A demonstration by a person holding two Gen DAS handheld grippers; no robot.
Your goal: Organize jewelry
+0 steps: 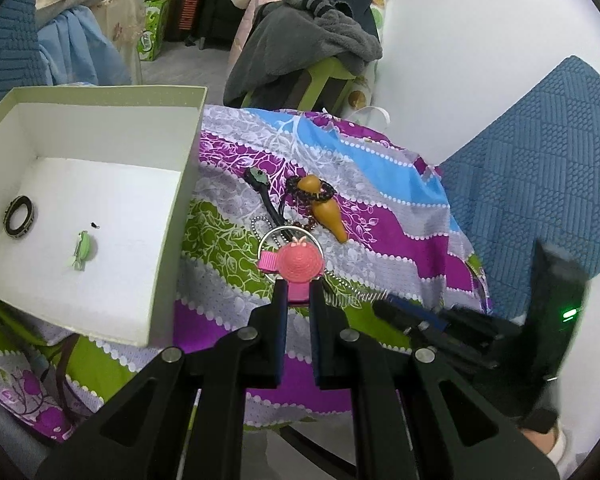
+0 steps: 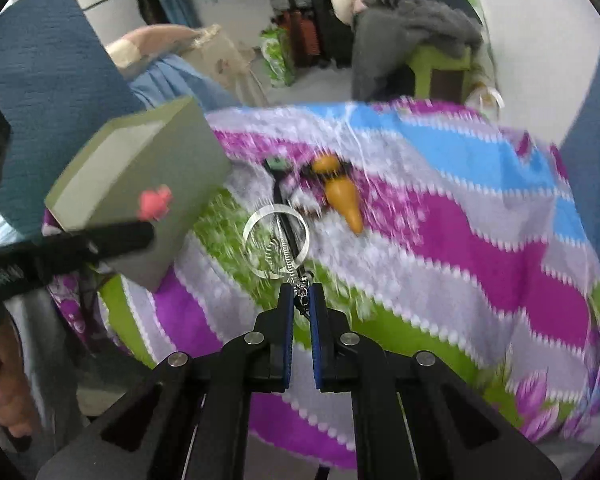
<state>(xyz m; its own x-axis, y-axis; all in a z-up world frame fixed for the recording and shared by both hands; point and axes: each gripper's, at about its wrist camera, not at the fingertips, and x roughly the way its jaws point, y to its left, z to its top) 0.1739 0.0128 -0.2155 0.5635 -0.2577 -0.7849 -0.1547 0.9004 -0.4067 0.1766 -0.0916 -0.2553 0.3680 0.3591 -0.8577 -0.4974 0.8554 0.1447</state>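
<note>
My left gripper (image 1: pixel 299 286) is shut on a pink hat-shaped hair clip (image 1: pixel 296 262), held above the patterned cloth, right of the open grey-green box (image 1: pixel 172 208). The clip also shows in the right wrist view (image 2: pixel 154 202). The box holds a dark ring (image 1: pixel 19 216) and a small green piece (image 1: pixel 82 249). My right gripper (image 2: pixel 301 292) is shut on a silver chain (image 2: pixel 296 280) with a large silver hoop (image 2: pixel 276 242). An orange gourd pendant (image 1: pixel 326 210) on dark beads and a black cord with a green charm (image 1: pixel 260 184) lie on the cloth.
The colourful cloth (image 1: pixel 380 220) covers a small raised surface that drops off at its edges. Blue cushions (image 1: pixel 540 168) stand at the right and left. A chair piled with grey clothes (image 1: pixel 308 40) is behind. The right wrist view is motion-blurred.
</note>
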